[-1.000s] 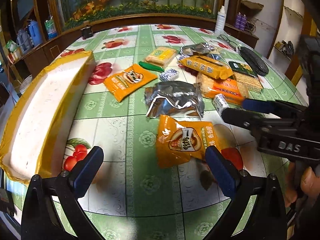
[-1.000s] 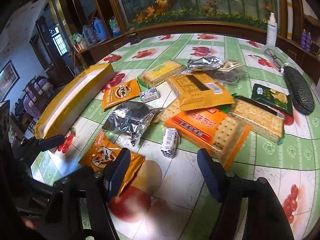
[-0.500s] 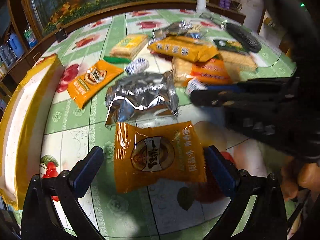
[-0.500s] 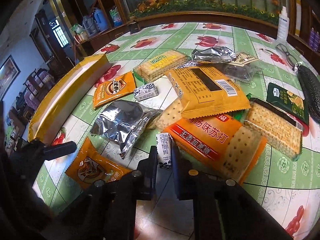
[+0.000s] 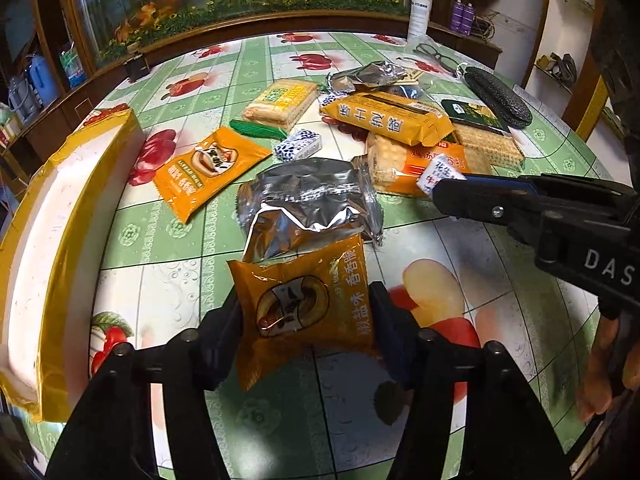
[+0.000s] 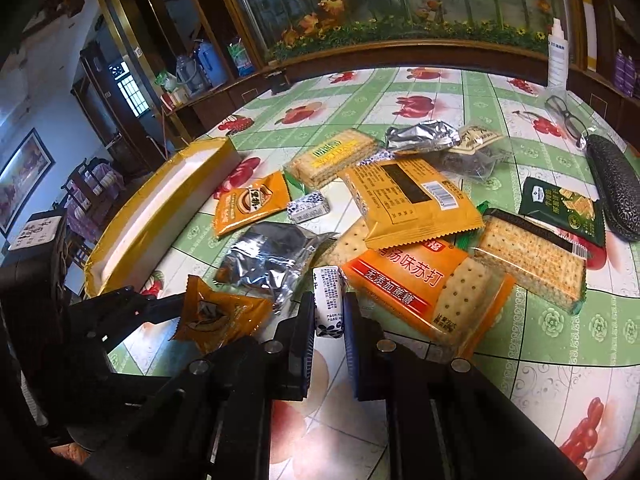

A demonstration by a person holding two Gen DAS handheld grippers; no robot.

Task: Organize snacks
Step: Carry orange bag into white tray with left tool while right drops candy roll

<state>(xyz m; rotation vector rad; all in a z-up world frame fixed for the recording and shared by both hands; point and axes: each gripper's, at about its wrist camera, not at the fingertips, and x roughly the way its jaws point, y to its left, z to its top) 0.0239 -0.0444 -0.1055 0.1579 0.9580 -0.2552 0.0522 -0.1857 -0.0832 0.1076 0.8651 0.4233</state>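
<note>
The surface (image 5: 168, 240), clothed in green checks and fruit, carries a long yellow-rimmed box (image 5: 60, 240) along its left edge and snack packs mid-surface. The left gripper (image 5: 306, 316) has jaws closing on an orange snack packet (image 5: 304, 312) near the front edge. The right gripper (image 6: 329, 320) has jaws clamped on a small white candy (image 6: 329, 300).

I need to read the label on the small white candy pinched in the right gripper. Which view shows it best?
The right wrist view: the small white candy stands between the right gripper fingers, printed side facing the camera. The left wrist view shows only its end poking past the fingertips.
</note>
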